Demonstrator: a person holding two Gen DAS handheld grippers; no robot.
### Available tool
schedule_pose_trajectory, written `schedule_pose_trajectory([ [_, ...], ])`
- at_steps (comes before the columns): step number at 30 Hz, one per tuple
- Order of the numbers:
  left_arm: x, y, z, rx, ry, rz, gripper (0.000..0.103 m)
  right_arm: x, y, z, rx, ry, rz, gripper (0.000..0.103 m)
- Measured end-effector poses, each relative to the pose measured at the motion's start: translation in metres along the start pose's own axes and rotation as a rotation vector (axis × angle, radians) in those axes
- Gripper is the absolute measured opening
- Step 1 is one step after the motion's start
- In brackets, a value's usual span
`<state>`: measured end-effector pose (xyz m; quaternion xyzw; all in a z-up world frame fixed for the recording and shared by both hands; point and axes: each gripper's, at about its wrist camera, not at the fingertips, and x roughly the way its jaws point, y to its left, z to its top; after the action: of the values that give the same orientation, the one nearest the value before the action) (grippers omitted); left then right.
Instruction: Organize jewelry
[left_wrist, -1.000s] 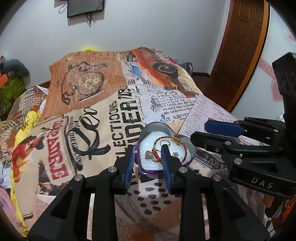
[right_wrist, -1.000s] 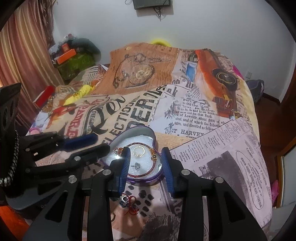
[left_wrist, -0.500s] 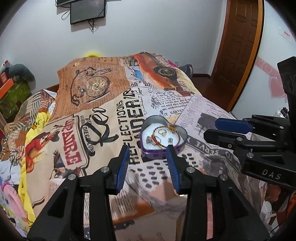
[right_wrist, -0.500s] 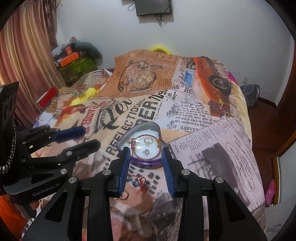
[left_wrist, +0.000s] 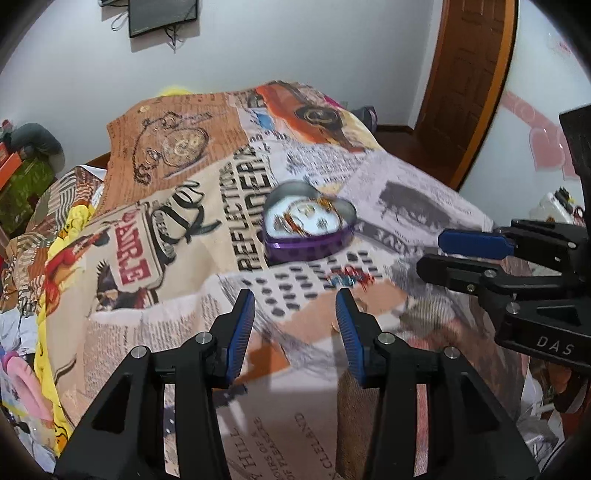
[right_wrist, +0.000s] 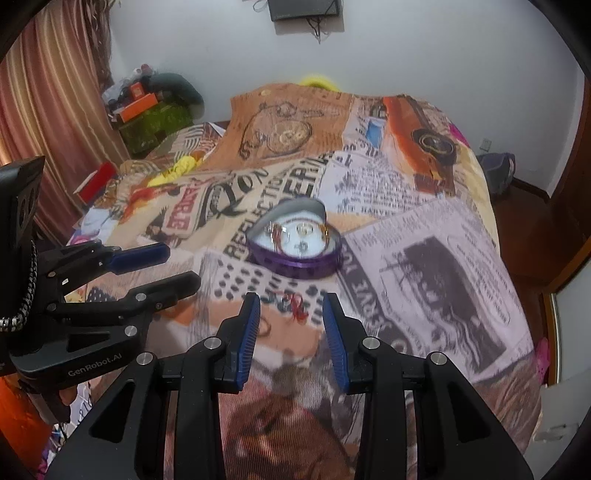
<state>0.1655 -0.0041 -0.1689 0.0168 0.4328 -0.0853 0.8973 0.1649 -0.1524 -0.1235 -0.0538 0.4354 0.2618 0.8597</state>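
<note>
A purple heart-shaped tin (left_wrist: 308, 229) sits open on the printed bedspread (left_wrist: 177, 236); it also shows in the right wrist view (right_wrist: 295, 245). Inside it lie a bracelet, a ring and small pieces, blurred. A red-threaded piece of jewelry (right_wrist: 297, 304) lies on the spread in front of the tin, also in the left wrist view (left_wrist: 349, 277). A thin ring (right_wrist: 264, 326) lies beside it. My left gripper (left_wrist: 295, 314) is open and empty, pulled back from the tin. My right gripper (right_wrist: 291, 319) is open and empty, just above the red piece.
The bed fills both views. A wooden door (left_wrist: 469, 74) stands at the right. Curtains (right_wrist: 48, 110) and cluttered boxes (right_wrist: 147, 110) are at the left. A screen (right_wrist: 303, 9) hangs on the far wall. A bag (right_wrist: 496, 171) lies on the floor.
Both grippers have pulled back and up from the tin, which now looks smaller and farther away. Both stay open and empty. The red-threaded piece has come into view in front of the tin.
</note>
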Motion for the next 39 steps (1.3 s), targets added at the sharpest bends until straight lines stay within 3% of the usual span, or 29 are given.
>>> schedule_pose_trajectory([
  [14, 0.038, -0.017, -0.022, 0.025, 0.096, -0.089, 0.045, 0.009, -0.011, -0.025, 0.028, 0.062, -0.011, 0.032],
  [17, 0.045, -0.014, -0.02, -0.006, 0.089, -0.12, 0.038, 0.012, -0.015, -0.025, 0.04, 0.071, -0.006, 0.032],
  [21, 0.05, -0.016, -0.018, -0.001, 0.083, -0.147, 0.019, 0.017, -0.017, -0.027, 0.042, 0.084, 0.0, 0.032],
  [26, 0.047, -0.017, -0.017, 0.014, 0.072, -0.142, 0.016, 0.023, -0.019, -0.026, 0.052, 0.097, 0.017, 0.032],
  [27, 0.046, -0.016, -0.017, 0.013, 0.067, -0.141, 0.004, 0.024, -0.018, -0.026, 0.054, 0.096, 0.024, 0.032],
  [39, 0.027, 0.019, -0.032, -0.004, 0.08, -0.102, 0.003, 0.04, 0.002, -0.018, 0.018, 0.117, 0.078, 0.032],
])
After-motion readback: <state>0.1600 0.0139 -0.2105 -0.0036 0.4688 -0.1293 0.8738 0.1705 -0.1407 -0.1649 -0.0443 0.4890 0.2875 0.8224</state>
